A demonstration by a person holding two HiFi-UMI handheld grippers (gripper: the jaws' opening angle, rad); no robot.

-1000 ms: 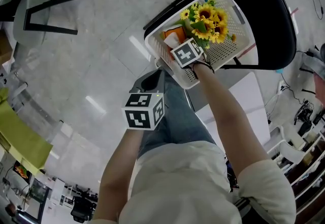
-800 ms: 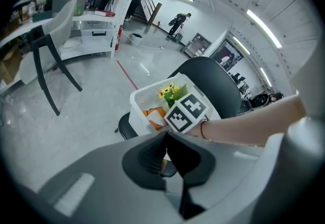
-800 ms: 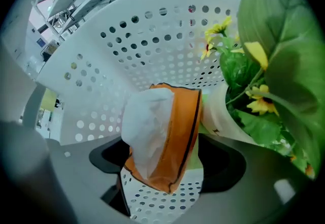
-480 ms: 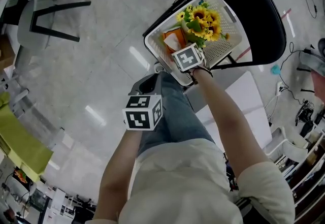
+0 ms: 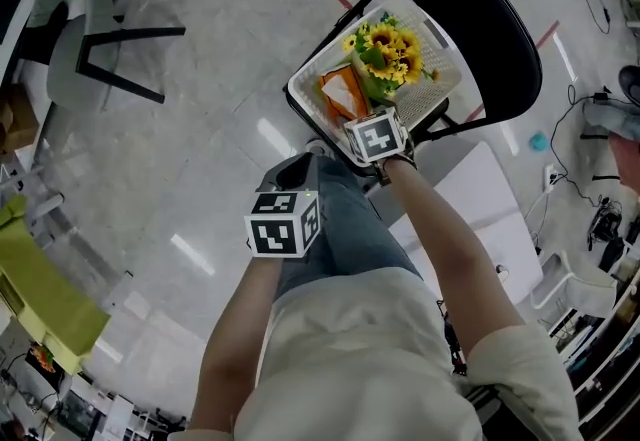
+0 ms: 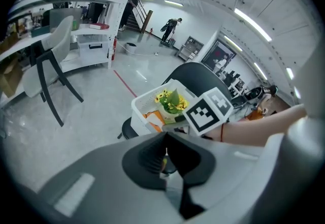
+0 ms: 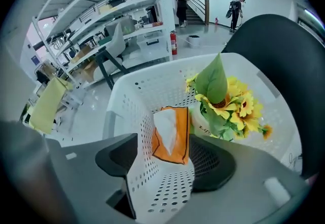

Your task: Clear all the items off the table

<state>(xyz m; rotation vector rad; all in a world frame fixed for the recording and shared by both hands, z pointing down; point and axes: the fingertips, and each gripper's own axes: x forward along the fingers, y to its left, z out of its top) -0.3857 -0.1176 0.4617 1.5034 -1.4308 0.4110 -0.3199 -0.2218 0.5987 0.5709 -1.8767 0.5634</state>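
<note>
Your right gripper [image 7: 165, 177] is clamped on the near wall of the white basket [image 7: 152, 78], 1 jaw inside and 1 outside the perforated plastic. The basket sits on the seat of the black chair [image 5: 500, 29], off the worktop, whose white corner seems to show under your right forearm.

Expect the basket to be light but flexible: the thin wall will likely bow under a 1-point grip, so take it close to the stiffer rim. The sunflowers [image 7: 233, 103] make it top-heavy and fragile; the orange tissue pack [image 7: 171, 134] is soft and loose.

Your right arm reaches out almost straight. Your left gripper [image 6: 165, 154] hangs by your thigh, jaws together on nothing.
</note>
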